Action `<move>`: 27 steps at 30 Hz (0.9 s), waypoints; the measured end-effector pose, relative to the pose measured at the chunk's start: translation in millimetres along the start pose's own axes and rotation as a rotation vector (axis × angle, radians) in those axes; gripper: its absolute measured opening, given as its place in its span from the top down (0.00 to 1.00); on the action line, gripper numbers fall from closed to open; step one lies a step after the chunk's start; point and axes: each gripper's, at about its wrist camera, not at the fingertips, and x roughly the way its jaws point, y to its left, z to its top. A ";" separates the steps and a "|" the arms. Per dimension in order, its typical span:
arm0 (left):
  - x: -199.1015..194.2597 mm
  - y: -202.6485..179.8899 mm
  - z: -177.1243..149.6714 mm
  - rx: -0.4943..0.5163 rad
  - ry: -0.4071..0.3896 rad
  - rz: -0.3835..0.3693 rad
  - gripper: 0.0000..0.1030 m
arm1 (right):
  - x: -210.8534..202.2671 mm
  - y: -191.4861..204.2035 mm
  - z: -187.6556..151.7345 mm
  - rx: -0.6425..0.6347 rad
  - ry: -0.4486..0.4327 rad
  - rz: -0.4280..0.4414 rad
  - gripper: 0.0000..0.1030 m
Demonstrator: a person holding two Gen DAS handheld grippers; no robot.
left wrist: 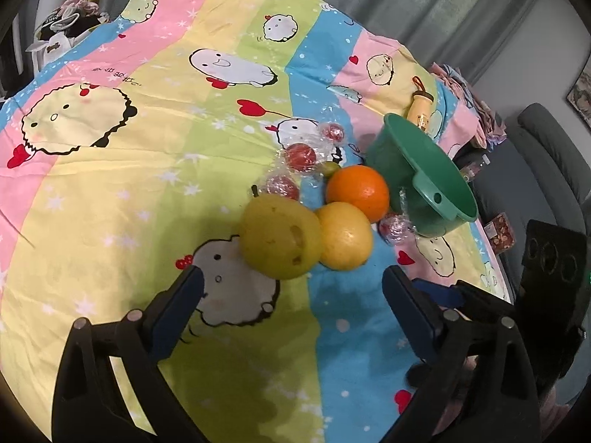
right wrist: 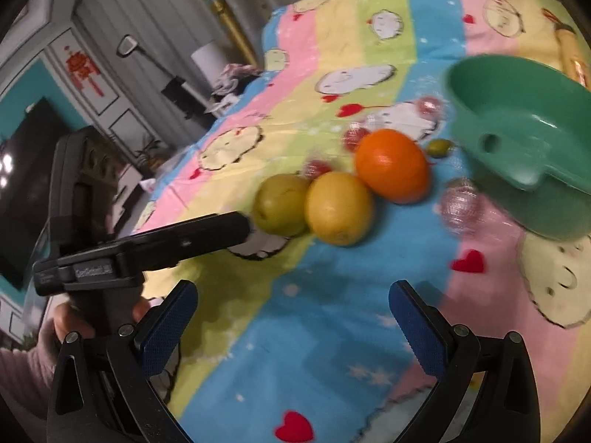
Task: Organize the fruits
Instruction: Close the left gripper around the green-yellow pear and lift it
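A yellow-green pear (left wrist: 279,235) (right wrist: 281,203), a yellow lemon (left wrist: 345,236) (right wrist: 339,207) and an orange (left wrist: 357,192) (right wrist: 392,165) lie touching in a row on the cartoon-print cloth. Several small red fruits in clear wrap (left wrist: 301,156) (right wrist: 460,205) and a small green fruit (left wrist: 330,167) (right wrist: 439,147) lie around them. A green plastic bowl (left wrist: 424,170) (right wrist: 517,140) stands empty to their right. My left gripper (left wrist: 291,291) is open just short of the pear; it also shows in the right wrist view (right wrist: 236,225). My right gripper (right wrist: 291,302) is open and empty, short of the lemon.
A yellow bottle (left wrist: 419,109) lies beyond the bowl. Clothes are piled at the far left corner (left wrist: 70,26). A grey sofa (left wrist: 546,155) stands past the table's right edge. The cloth (left wrist: 147,184) spreads wide to the left of the fruit.
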 end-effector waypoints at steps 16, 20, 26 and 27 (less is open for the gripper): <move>29.6 18.4 32.8 0.003 0.062 -0.090 0.18 | 68.3 17.8 23.4 0.068 -0.014 -0.037 0.32; 37.9 21.8 39.6 -0.025 0.089 -0.115 0.18 | 74.3 20.0 24.9 0.116 -0.042 -0.101 0.32; 45.1 21.9 43.2 -0.007 0.130 -0.122 0.35 | 80.2 10.8 29.6 0.189 -0.066 -0.118 0.33; 46.0 23.7 43.5 -0.018 0.134 -0.136 0.36 | 80.0 9.0 29.9 0.206 -0.071 -0.112 0.33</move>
